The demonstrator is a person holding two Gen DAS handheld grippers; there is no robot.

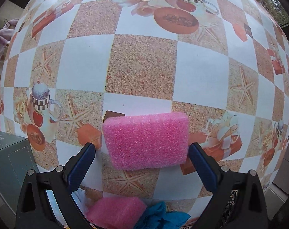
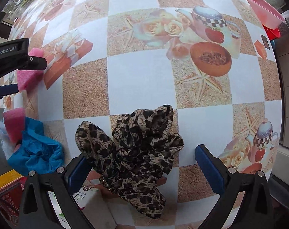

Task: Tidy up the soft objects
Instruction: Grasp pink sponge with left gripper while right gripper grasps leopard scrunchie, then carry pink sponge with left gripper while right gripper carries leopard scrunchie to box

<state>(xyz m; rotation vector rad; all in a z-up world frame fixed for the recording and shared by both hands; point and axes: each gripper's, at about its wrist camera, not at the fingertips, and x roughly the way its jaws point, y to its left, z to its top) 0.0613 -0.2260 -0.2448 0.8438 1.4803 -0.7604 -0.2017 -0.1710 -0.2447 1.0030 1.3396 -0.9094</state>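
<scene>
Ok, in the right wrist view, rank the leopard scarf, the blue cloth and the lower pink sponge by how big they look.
1. Leopard scarf, clearly largest, though it lies nearest the camera.
2. Blue cloth.
3. Lower pink sponge, smallest, but partly hidden behind the cloth.

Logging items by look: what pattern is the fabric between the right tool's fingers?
Leopard print, brown and black, on the fabric; clearest in the right wrist view.

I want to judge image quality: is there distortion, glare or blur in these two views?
Left wrist view: strong fisheye bulge bends the tablecloth squares; pink sponge sharp; light soft, no glare. Right wrist view: same bulge; leopard scarf sharp; edges dark.
</scene>
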